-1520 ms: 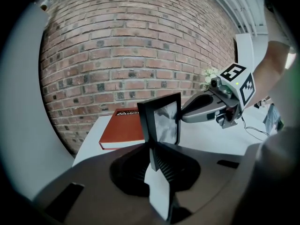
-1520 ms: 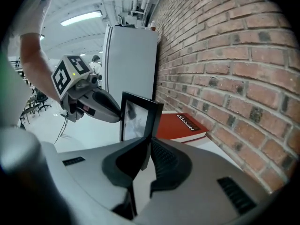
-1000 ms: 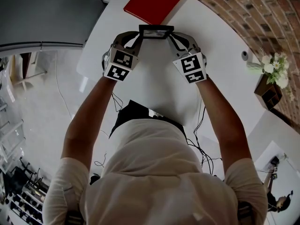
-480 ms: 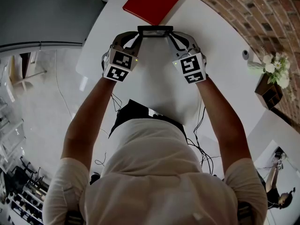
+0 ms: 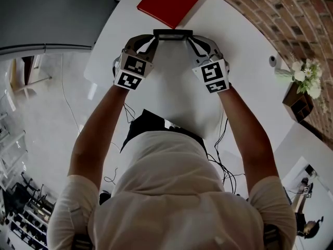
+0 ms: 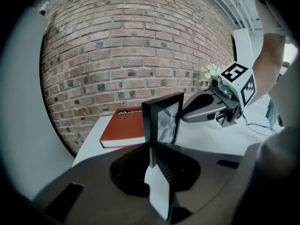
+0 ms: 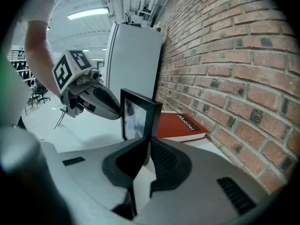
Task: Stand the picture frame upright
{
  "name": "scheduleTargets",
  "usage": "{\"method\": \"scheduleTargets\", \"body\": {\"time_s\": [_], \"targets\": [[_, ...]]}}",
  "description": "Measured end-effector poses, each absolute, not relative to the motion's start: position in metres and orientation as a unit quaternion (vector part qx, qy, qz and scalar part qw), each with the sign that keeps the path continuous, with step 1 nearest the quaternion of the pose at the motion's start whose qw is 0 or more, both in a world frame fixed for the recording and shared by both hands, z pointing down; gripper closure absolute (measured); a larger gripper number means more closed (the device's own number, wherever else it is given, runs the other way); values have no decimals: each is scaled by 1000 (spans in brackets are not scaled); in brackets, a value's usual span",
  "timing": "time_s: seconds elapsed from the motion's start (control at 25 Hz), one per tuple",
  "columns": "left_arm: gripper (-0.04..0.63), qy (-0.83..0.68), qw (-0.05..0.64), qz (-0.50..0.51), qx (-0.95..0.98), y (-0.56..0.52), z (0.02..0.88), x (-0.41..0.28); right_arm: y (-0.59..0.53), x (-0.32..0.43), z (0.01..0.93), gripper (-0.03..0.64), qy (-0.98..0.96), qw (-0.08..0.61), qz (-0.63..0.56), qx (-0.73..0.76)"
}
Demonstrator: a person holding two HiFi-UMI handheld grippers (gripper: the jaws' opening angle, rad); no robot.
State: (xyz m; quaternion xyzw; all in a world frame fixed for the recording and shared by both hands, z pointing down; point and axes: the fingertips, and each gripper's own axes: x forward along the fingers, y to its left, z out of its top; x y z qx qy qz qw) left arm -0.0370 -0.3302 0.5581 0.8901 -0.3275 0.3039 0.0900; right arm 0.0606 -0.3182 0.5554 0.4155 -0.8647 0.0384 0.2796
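Note:
The black picture frame (image 5: 171,34) stands nearly upright over the white table (image 5: 171,87), seen edge-on from above. My left gripper (image 5: 155,39) is shut on its left edge and my right gripper (image 5: 188,39) on its right edge. In the left gripper view the frame (image 6: 164,118) rises from between the closed jaws of the left gripper (image 6: 151,149), and the right gripper (image 6: 183,117) meets its far side. In the right gripper view the right gripper (image 7: 146,146) pinches the frame (image 7: 136,116), with the left gripper (image 7: 119,112) at the other edge. The jaws hide the frame's bottom edge.
A red book (image 5: 167,1) lies flat just behind the frame, near the brick wall (image 5: 281,14). Flowers in a dark box (image 5: 302,85) and a small white object (image 5: 272,61) sit at the right. Cables (image 5: 223,160) hang off the table's near edge. A grey cabinet (image 7: 133,55) stands at the left.
The frame has tipped further upright: its bright glass face showed from above earlier, and now only the dark top edge shows. Both grippers have stayed in place.

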Motion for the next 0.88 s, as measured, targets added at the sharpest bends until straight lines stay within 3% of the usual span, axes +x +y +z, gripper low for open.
{"method": "scheduleTargets", "body": {"time_s": [0.88], "targets": [[546,-327,97,301,891,-330,557,-40,-316,58,556,584,-865,270,54,420]]}}
